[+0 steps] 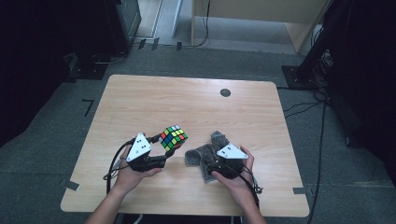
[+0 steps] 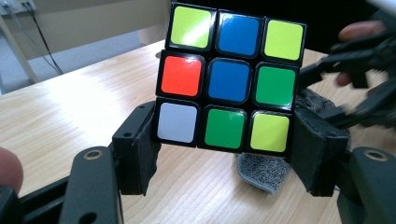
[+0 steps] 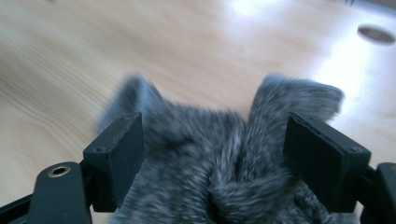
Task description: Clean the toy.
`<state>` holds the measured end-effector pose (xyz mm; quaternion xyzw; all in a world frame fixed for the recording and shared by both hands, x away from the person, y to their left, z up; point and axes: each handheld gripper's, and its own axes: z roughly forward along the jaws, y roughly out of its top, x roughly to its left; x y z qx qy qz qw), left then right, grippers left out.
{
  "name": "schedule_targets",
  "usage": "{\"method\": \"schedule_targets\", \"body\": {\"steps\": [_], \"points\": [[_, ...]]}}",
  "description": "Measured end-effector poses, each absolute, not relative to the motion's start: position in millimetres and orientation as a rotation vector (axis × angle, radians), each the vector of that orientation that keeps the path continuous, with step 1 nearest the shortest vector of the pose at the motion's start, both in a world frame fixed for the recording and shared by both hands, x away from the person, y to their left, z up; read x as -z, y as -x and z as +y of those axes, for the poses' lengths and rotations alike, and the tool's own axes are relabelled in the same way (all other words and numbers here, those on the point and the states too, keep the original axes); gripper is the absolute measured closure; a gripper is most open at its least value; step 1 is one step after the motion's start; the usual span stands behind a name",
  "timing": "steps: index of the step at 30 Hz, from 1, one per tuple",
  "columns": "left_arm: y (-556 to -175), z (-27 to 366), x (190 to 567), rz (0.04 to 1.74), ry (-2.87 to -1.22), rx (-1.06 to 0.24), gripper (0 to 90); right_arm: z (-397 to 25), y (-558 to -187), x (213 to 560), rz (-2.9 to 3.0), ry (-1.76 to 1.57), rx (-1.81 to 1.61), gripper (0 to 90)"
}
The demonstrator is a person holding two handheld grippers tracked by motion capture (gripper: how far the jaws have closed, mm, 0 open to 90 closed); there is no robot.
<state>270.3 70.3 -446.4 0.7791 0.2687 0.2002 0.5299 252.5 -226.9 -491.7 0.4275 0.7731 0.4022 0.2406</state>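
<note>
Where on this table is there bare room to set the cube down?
Free: the table's far half up to the dark round hole, and both side edges. Crowded: the near middle, with Rubik's cube, grey cloth and both grippers.

A light wood worktop (image 1: 196,107) with a round dark grommet (image 1: 225,92) stands on grey carpet (image 1: 46,140). Beyond it, a pale desk (image 1: 261,18); cables (image 1: 303,109) trail right; dark stands flank the sides.

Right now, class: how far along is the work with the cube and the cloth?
Done: the left gripper has clamped the Rubik's cube and holds it off the wooden table. In hand: the right gripper has its jaws spread around the bunched grey cloth. Left: cloth and cube are apart, so any wiping hasn't begun.
</note>
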Motion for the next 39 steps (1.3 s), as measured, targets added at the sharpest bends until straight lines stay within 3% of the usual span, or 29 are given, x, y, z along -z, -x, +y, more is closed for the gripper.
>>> {"method": "schedule_targets", "body": {"steps": [7, 10, 14, 27, 32, 39], "points": [[-270.4, 71.1, 446.1, 0.646, -1.858, -0.471, 33.3, -233.7, -265.4, 518.8, 2.168, -1.253, -0.972, 28.7], [-270.8, 71.8, 446.3, 0.648, -1.858, -0.466, 33.3, -239.2, -263.2, 517.3, 2.146, -1.271, -0.968, 50.7], [-268.3, 69.3, 445.8, 0.619, -1.864, -0.472, 33.4, -245.2, -261.0, 509.2, 2.124, -1.307, -0.986, 67.1], [-250.1, 38.8, 456.7, 0.414, -1.994, -0.496, 33.6, -227.5, -212.2, 418.4, 1.863, -1.045, -1.677, 69.2], [-241.8, 34.5, 452.1, 0.359, -1.975, -0.488, 33.6, -216.7, -212.3, 424.5, 1.916, -1.028, -1.677, 68.7], [-243.9, 36.6, 450.3, 0.373, -1.967, -0.488, 33.7, -232.7, -228.4, 444.7, 1.932, -1.224, -1.539, 68.7]]}}
